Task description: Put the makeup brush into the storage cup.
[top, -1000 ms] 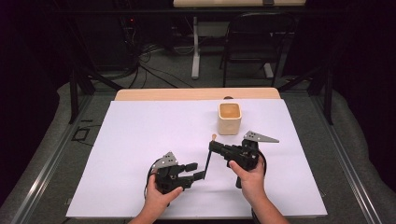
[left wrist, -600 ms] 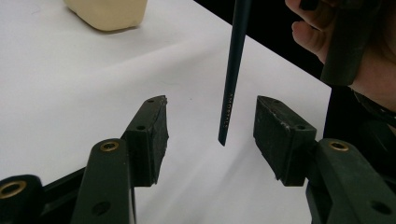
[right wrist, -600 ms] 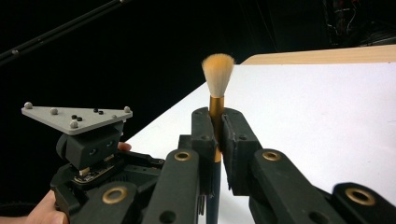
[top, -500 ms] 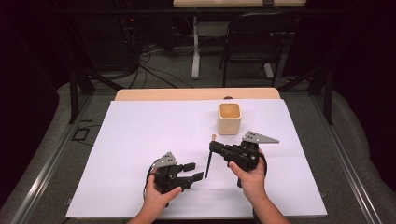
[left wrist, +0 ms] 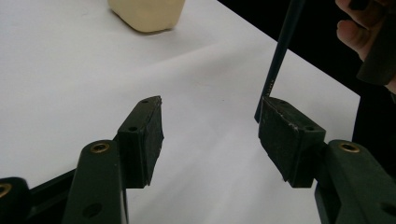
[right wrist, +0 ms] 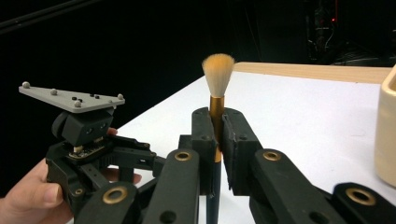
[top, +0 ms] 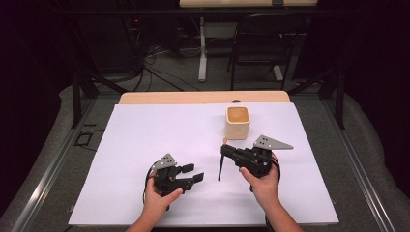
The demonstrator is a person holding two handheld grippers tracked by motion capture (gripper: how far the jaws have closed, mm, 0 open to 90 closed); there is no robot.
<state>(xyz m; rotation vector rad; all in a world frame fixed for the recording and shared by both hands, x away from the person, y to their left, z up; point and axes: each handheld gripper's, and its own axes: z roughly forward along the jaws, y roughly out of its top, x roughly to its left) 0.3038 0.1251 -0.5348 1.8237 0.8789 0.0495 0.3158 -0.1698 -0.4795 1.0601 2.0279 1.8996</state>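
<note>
My right gripper point(top: 226, 151) is shut on a makeup brush point(top: 221, 165) with a dark handle, a gold ferrule and tan bristles point(right wrist: 217, 70). The brush stands nearly upright, bristles up, with its handle end close to the white sheet. My left gripper point(top: 196, 172) lies to the left of that handle end. Its jaws have just been opening and nothing is between them. In the left gripper view the handle point(left wrist: 280, 51) passes just beyond the tip of one pad point(left wrist: 289, 135), apart from the other. A cream square cup point(top: 238, 123) stands behind the right gripper.
A white sheet point(top: 159, 130) covers the table, with a wooden edge point(top: 203, 97) at the back. A dark chair point(top: 266, 43) and cables stand on the floor beyond. Metal rails run along both sides of the table.
My left gripper's jaws have spread apart and come off the lower end of the brush handle. The right gripper still holds the brush in the same place.
</note>
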